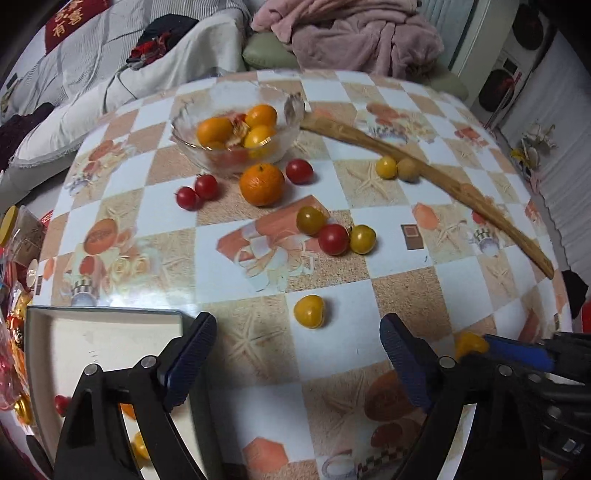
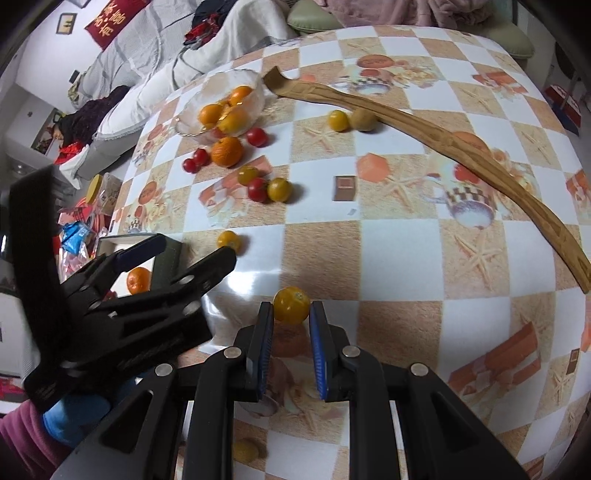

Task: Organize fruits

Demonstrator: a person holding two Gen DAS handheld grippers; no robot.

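The right gripper (image 2: 291,314) pinched a yellow tomato (image 2: 291,305) between its blue pads, low over the checked tablecloth (image 2: 388,258). The left gripper (image 1: 297,338) hung spread and empty beside the white box (image 1: 107,343), which held an orange (image 2: 139,280). Farther off, more tomatoes and a mandarin (image 1: 262,184) lay before the glass bowl (image 1: 236,127) of fruit. A red banner (image 2: 110,18) bore Chinese characters, too blurred to read.

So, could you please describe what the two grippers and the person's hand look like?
Both grippers, left and right, have black angular linkage arms with silver rivets and blue ribbed finger pads. The hand wears a blue glove below a pink sleeve.
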